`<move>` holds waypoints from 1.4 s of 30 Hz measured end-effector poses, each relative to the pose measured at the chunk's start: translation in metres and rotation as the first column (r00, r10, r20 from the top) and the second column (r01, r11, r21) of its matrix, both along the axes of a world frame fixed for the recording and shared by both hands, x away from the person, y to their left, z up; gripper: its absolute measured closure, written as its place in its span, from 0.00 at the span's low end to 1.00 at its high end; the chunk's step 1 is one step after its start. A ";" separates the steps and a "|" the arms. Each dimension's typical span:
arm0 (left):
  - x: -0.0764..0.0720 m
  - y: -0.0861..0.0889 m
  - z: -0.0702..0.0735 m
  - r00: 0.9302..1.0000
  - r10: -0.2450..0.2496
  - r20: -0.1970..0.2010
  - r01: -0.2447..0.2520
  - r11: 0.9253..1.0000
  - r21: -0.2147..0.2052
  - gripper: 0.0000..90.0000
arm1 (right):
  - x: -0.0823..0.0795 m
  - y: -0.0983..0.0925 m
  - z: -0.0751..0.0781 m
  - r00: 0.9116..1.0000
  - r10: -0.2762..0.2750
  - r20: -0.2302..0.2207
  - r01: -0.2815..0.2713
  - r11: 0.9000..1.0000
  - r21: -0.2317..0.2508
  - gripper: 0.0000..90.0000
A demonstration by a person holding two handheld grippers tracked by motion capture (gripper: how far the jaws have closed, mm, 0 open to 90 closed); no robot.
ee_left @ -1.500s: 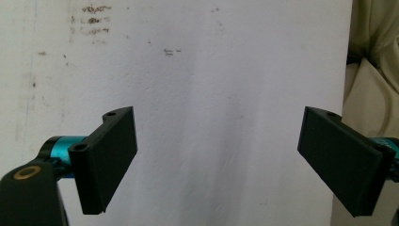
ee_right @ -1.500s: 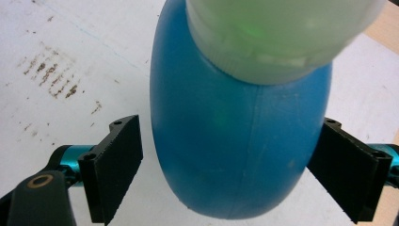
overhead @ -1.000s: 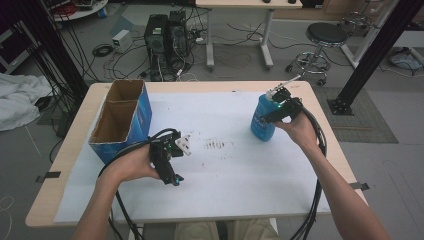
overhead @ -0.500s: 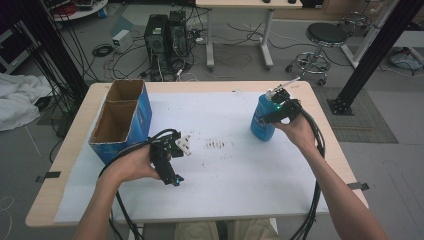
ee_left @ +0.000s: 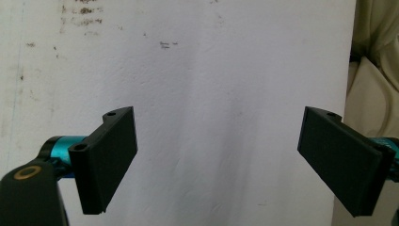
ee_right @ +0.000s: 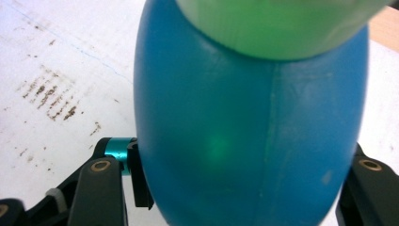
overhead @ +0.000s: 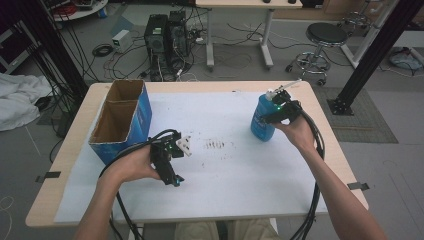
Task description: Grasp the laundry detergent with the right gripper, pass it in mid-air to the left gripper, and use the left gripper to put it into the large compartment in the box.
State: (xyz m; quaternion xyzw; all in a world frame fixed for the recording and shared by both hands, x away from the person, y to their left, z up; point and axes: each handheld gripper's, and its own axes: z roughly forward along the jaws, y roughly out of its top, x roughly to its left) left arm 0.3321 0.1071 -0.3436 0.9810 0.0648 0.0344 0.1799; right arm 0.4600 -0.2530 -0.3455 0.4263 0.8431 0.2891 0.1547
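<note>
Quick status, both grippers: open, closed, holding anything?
Left gripper: open, empty, over the white table cover.
Right gripper: shut on the blue bottle.

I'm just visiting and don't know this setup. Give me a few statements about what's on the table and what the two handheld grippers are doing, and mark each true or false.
1. The right gripper has its jaws closed around the blue bottle. True.
2. The left gripper grips a white plug. False: its jaws stand wide apart with nothing between them, over the white table cover.
3. The cardboard box stands at the left side of the table, open at the top. True.
4. The blue bottle lies on its side. False: it stands upright near the table's right edge.
5. The white cover is spotless. False: dark smudges mark its middle.
</note>
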 end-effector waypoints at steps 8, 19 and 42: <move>0.000 0.001 0.001 1.000 -0.002 0.004 0.002 1.000 0.003 0.14 | -0.001 0.002 -0.003 1.000 -0.004 0.009 0.004 1.000 -0.017 0.45; -0.001 0.001 0.001 1.000 0.005 0.008 -0.005 1.000 -0.006 0.14 | 0.001 -0.002 -0.004 1.000 -0.003 0.003 0.003 1.000 0.020 0.49; 0.001 0.000 0.008 1.000 0.015 0.020 -0.015 1.000 -0.009 0.14 | -0.002 -0.006 -0.006 0.999 0.021 0.031 -0.023 0.998 0.056 0.53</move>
